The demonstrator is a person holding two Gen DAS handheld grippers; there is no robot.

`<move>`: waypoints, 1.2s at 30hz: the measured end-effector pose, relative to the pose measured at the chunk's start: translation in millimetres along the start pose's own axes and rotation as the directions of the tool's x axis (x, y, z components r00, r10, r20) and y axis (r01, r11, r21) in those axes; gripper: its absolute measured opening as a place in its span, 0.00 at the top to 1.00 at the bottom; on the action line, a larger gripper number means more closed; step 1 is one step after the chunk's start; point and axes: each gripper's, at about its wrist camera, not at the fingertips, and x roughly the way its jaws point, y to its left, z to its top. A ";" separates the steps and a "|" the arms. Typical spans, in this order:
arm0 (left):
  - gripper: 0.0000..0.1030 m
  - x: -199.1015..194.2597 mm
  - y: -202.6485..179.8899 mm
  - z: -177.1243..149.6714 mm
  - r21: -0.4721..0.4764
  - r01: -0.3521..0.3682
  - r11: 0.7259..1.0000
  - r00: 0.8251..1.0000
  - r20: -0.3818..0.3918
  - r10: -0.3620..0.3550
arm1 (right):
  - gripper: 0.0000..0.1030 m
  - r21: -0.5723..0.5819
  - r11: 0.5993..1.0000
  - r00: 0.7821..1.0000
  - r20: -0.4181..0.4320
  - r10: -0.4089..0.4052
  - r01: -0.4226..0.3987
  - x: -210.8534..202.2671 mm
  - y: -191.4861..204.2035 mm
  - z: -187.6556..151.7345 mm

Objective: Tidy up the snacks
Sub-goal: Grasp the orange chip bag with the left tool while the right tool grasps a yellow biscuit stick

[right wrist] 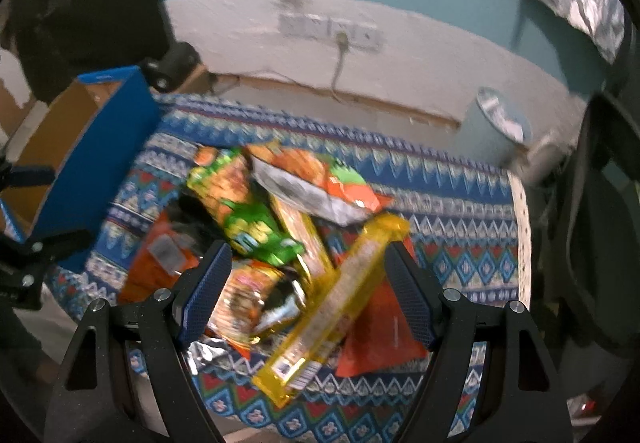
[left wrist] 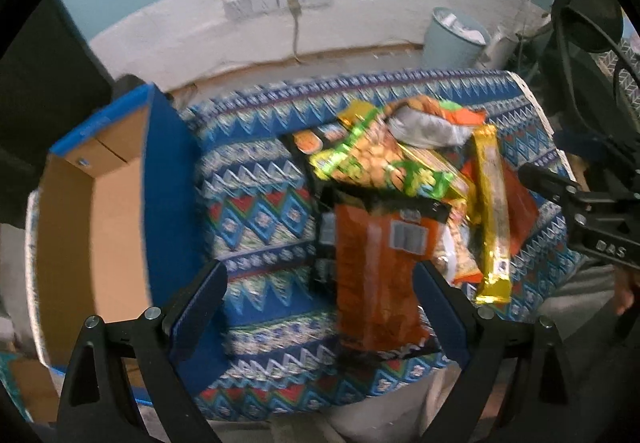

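Note:
A heap of snack packets lies on a table under a blue patterned cloth (left wrist: 256, 203). An orange packet (left wrist: 376, 275) lies nearest my left gripper (left wrist: 320, 303), which is open above the cloth with its right finger at the packet's edge. A long yellow packet (right wrist: 336, 303) runs diagonally between the fingers of my right gripper (right wrist: 308, 291), which is open and hovers over it. A green packet (right wrist: 248, 219) and an orange and silver one (right wrist: 320, 187) lie behind. A blue cardboard box (left wrist: 100, 203), open and empty, stands at the table's left end.
A pale bin (left wrist: 452, 39) stands on the floor beyond the table's far right corner. A wall socket strip (left wrist: 276, 1) with a cable is on the white wall. My right gripper's black body (left wrist: 592, 219) shows at the right of the left wrist view.

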 end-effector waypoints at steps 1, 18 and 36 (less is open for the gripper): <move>0.08 3.0 -1.4 -0.1 0.002 0.005 1.000 1.000 -0.008 -0.005 | 0.25 0.013 1.000 1.000 -0.017 -0.005 0.006 5.1 -4.2 -3.0; 0.08 64.8 -22.8 -7.3 -0.023 0.061 0.998 0.981 -0.185 -0.064 | 0.26 0.154 0.988 0.976 -0.219 0.013 0.021 73.8 -40.1 -33.1; 0.25 108.0 -36.7 -12.6 0.037 0.038 0.999 0.976 -0.214 -0.029 | 0.46 0.090 0.994 0.960 -0.277 -0.030 0.057 112.8 -27.7 -46.4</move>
